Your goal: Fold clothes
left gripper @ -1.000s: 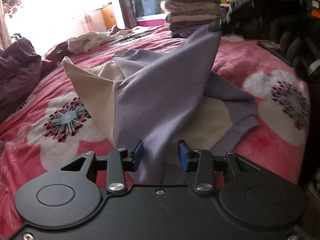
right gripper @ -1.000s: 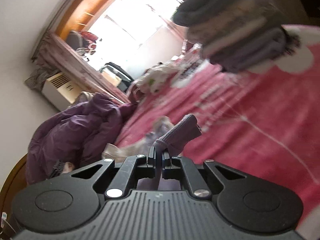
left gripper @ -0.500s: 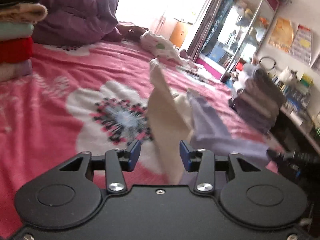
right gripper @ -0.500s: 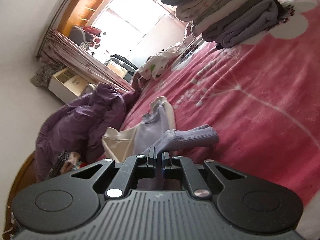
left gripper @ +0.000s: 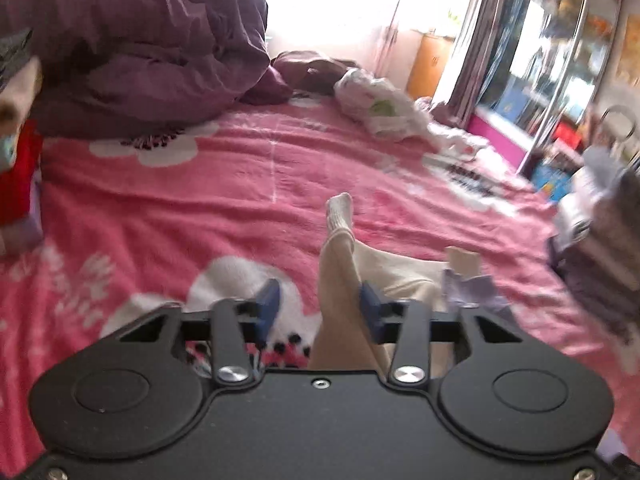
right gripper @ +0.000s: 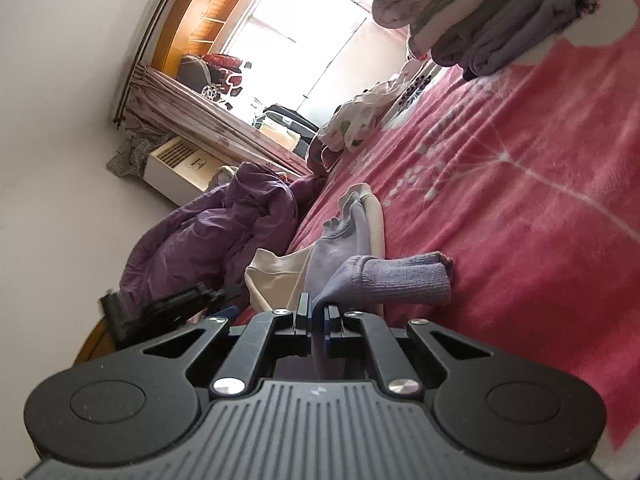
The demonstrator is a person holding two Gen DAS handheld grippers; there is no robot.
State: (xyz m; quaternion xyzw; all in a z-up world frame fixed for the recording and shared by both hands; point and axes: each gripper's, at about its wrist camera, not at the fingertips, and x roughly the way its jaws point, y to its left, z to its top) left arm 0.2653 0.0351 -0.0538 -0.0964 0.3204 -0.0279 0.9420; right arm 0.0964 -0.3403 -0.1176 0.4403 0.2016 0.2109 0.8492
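A cream and lavender sweatshirt [left gripper: 400, 276] lies bunched on the pink flowered bedspread [left gripper: 200, 200]. A raised cream fold of it [left gripper: 338, 276] stands between the blue pads of my left gripper [left gripper: 319, 310]. The jaws are closing; the right pad touches the fold and the left pad [left gripper: 267, 306] stands off it. My right gripper [right gripper: 318, 316] is shut on the lavender sleeve [right gripper: 352, 276], low over the bedspread [right gripper: 520, 240]. The sleeve's ribbed cuff [right gripper: 404, 280] rests on the bed to the right. The sweatshirt's cream part [right gripper: 272, 280] lies behind it.
A purple duvet [left gripper: 140, 40] is heaped at the far left. One stack of folded clothes [left gripper: 608, 248] sits at the right, another [left gripper: 16, 168] at the left edge. A white printed garment [left gripper: 380, 108] lies at the far end. Shelves [left gripper: 560, 60] line the right wall.
The left gripper swung round to the cream side of the sweatshirt, and its jaws have narrowed around a cream fold. The right gripper sank with the lavender sleeve, whose cuff now lies on the bed.
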